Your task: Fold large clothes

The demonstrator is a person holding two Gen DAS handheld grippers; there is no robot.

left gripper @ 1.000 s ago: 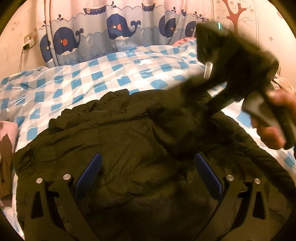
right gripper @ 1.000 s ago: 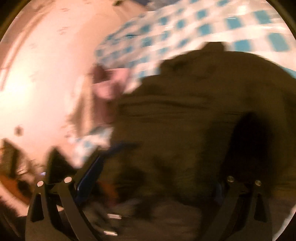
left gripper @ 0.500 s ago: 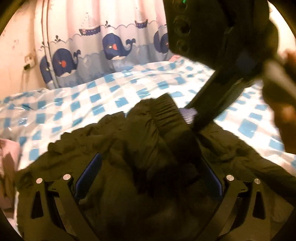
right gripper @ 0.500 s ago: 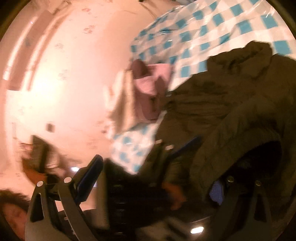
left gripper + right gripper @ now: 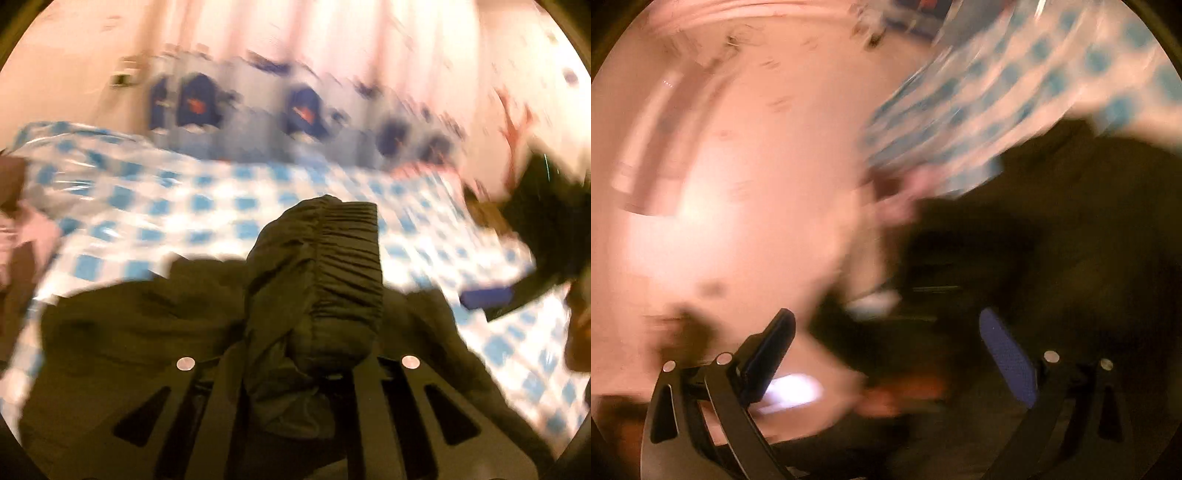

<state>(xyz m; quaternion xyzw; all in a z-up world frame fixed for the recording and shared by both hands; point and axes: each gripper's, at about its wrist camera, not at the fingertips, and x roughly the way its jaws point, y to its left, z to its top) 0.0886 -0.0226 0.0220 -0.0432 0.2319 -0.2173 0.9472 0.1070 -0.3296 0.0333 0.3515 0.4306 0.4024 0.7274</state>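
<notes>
Two claws: my left gripper [image 5: 314, 365] pinches the dark puffer jacket's elastic cuff [image 5: 332, 266] (sleeve rising toward twelve o'clock) over the checkered bedspread [image 5: 155, 206]; my right gripper [image 5: 886, 350] gapes empty.

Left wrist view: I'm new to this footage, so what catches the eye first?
A dark jacket fills the foreground, its gathered cuff bunched upright in the shut left hand-held gripper. Behind lies a blue-checked bedcover, with a blurred whale curtain at the back.
</notes>
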